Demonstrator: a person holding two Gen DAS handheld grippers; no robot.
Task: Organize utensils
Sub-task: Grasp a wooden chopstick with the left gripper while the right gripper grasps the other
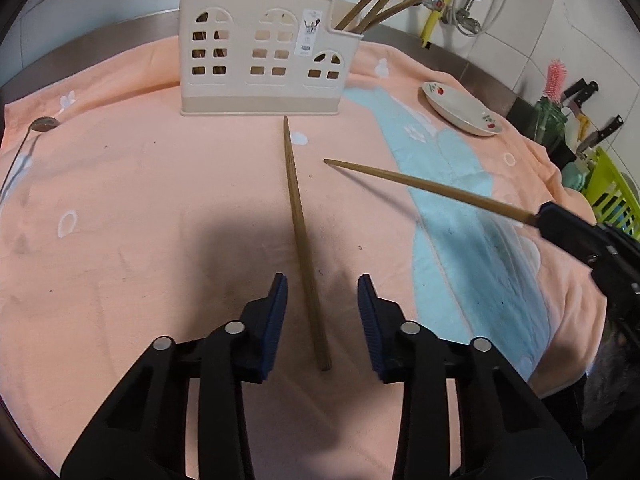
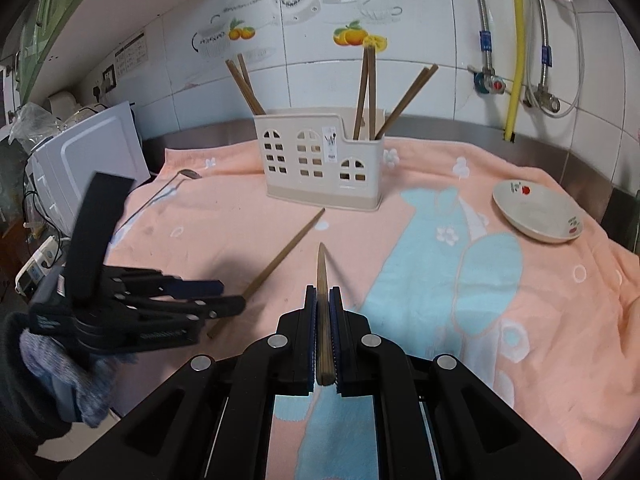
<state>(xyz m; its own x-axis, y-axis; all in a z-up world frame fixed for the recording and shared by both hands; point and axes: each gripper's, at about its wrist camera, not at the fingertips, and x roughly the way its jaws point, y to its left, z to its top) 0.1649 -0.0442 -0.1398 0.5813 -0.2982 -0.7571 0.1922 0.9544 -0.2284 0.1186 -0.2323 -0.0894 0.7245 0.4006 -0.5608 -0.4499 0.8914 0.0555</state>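
Note:
A beige house-shaped utensil holder (image 1: pixel 260 52) (image 2: pixel 320 160) stands at the back of a peach towel (image 1: pixel 140 220), with several wooden chopsticks (image 2: pixel 370 92) upright in its compartments. One loose chopstick (image 1: pixel 300 232) (image 2: pixel 288 248) lies on the towel, pointing at the holder. My left gripper (image 1: pixel 323 280) (image 2: pixel 232 295) hangs low over its thick end; the jaws straddle it with a gap on each side. My right gripper (image 2: pixel 322 290) (image 1: pixel 540 212) is shut on a second chopstick (image 2: pixel 322 276) (image 1: pixel 428 184), held off the towel with its tip forward. A metal spoon (image 1: pixel 44 124) (image 2: pixel 188 174) lies at the far left.
A white dish (image 1: pixel 460 110) (image 2: pixel 536 212) with red fruit print sits on the towel at the right. Knives (image 1: pixel 600 128) and a green rack (image 1: pixel 612 196) are beyond the right edge. A white appliance (image 2: pixel 88 148) stands at the left. Pipes (image 2: pixel 516 48) run down the tiled wall.

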